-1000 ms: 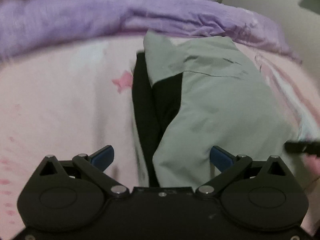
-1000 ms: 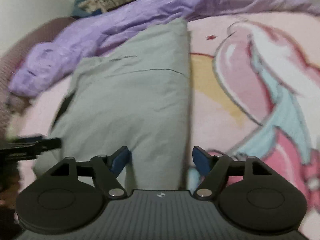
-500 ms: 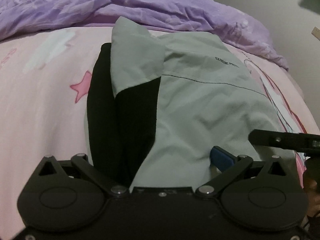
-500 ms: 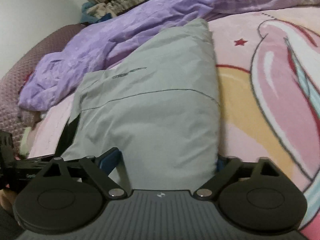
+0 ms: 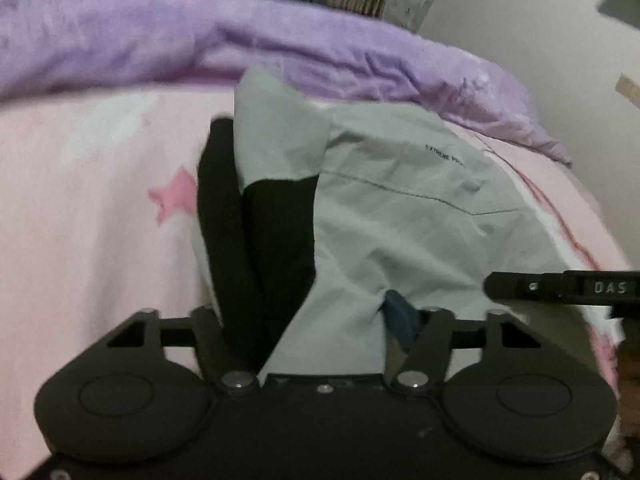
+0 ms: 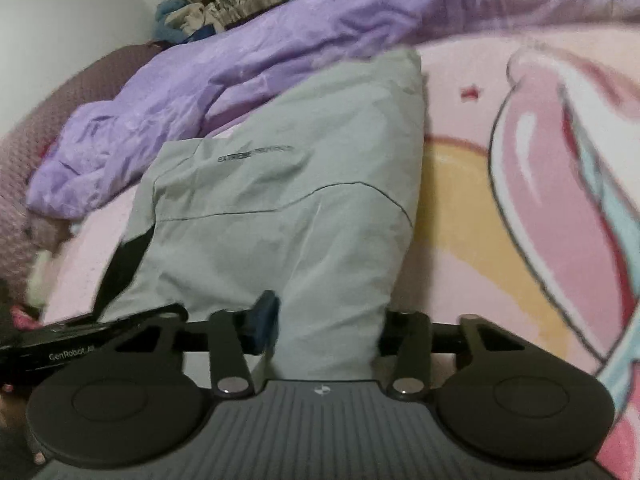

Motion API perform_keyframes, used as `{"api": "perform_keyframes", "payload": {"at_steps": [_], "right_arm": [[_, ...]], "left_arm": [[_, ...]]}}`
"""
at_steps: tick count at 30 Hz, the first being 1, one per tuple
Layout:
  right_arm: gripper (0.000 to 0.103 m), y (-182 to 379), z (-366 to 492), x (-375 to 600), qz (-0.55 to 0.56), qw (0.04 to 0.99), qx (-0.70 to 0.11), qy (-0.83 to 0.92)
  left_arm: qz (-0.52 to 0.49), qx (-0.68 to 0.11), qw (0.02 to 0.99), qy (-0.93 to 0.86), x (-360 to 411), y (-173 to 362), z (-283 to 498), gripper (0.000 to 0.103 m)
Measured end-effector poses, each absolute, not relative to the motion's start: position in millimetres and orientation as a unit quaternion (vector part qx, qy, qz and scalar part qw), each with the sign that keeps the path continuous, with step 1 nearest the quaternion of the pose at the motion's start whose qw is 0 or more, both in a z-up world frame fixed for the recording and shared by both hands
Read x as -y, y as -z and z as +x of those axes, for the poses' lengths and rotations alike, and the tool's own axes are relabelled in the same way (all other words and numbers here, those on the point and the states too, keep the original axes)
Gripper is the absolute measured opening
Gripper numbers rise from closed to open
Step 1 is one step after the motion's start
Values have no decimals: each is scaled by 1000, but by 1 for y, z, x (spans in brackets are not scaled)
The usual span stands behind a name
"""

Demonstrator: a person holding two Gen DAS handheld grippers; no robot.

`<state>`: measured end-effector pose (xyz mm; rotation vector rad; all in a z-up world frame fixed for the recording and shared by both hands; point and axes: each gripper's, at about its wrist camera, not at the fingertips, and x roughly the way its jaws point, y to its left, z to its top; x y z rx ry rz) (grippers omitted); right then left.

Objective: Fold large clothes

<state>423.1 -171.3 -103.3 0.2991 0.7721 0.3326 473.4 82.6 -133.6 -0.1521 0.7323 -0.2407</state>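
Observation:
A grey and black jacket [image 5: 400, 208] lies folded lengthwise on the pink bed sheet [image 5: 88, 216]; it also shows in the right wrist view [image 6: 280, 200]. My left gripper [image 5: 316, 320] is shut on the jacket's near edge, with the cloth bunched between its fingers. My right gripper [image 6: 324, 328] is shut on the near edge too, further right along the hem. The right gripper's side [image 5: 560, 288] shows in the left wrist view, and the left gripper's side [image 6: 80, 340] in the right wrist view.
A crumpled purple duvet [image 5: 200, 40] lies along the far side of the bed [image 6: 280, 32]. The sheet carries a large pink cartoon print [image 6: 540, 160] right of the jacket. A maroon headboard [image 6: 48, 112] and a white wall are at the left.
Both grippers have closed on the jacket's near edge, which now bunches and lifts between the fingers. The views have shifted a little with the motion.

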Motion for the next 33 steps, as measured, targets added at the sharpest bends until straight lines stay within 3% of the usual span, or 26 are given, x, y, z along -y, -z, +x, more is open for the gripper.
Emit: {"api": "perform_keyframes", "payload": {"at_steps": [3, 5, 18, 33], "right_arm": [[36, 76, 412, 158, 120, 913, -357, -155], [34, 57, 407, 151, 104, 920, -346, -153], [31, -12, 360, 171, 48, 955, -262, -131], [31, -24, 334, 272, 42, 967, -245, -51]], "left_arm": [[-115, -341, 928, 97, -92, 120, 469, 23], [-122, -327, 930, 114, -98, 111, 465, 19], [-136, -267, 942, 150, -60, 64, 444, 17], [-106, -281, 923, 242, 64, 56, 472, 17]]}}
